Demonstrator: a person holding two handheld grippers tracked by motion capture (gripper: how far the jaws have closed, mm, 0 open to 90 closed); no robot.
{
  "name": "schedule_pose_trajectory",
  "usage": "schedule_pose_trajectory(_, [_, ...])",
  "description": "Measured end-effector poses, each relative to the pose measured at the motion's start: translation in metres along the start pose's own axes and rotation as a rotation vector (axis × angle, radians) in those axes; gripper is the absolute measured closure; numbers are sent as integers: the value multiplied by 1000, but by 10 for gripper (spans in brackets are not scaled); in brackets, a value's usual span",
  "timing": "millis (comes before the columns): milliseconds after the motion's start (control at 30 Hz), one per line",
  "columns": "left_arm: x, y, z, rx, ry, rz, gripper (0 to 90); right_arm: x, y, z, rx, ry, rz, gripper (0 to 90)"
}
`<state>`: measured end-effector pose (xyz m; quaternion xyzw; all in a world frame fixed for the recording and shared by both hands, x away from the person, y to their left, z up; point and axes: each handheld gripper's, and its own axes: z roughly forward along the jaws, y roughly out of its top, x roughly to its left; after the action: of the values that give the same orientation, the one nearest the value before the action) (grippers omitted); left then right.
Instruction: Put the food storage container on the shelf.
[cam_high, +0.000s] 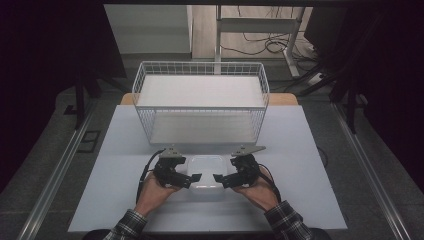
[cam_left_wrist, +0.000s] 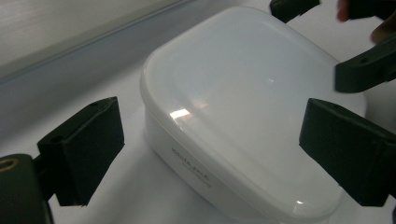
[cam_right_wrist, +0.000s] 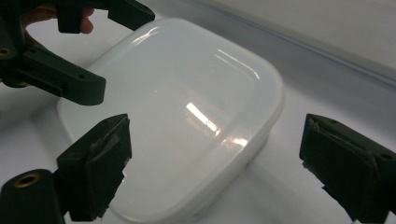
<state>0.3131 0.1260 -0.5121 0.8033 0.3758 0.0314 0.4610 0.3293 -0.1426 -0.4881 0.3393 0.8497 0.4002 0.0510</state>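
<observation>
Hand-held grippers (cam_high: 186, 176) (cam_high: 226, 178) flanking white container (cam_high: 206, 169)

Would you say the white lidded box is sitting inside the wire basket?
No, the white box rests on the table in front of the wire basket, between both tongs.

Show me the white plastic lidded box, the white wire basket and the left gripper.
White plastic lidded box (cam_high: 206, 172), high view, middle of its lid.
White wire basket (cam_high: 200, 66), high view, far rim.
Left gripper (cam_high: 194, 178), high view, between its jaw tips beside the box.
</observation>
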Motion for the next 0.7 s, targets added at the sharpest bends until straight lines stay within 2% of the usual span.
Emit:
schedule_pose_trajectory(100, [1,-4,-1,-4,-64,-31,132,-1,-2,3,10,52,43,160])
schedule_pose_trajectory(133, [0,-6,-1,-5,-73,-39,167,-2,-2,2,14,67,54,176])
schedule_pose_trajectory(267, [-8,-10,-8,12,-64,-52,195,1,-8,-2,40,97,114,225])
schedule_pose_trajectory(367, [-12,-15,-17,3,-64,-84,332,-2,-13,-11,45,120,176,363])
schedule_pose_trajectory(433, [-16,-17,-23,-14,-40,-93,440,-2,-15,-20,32,114,203,495])
schedule_pose_trajectory(467, [-17,-17,-25,-16,-34,-97,498,-1,-16,-24,17,96,200,566])
schedule_pose_trajectory(633, [-19,-16,-31,-51,-11,-132,650,6,-17,-33,1,45,224,664])
schedule_pose_trajectory(700, [-20,-16,-33,-71,29,-133,728,8,-15,-37,-19,25,212,754])
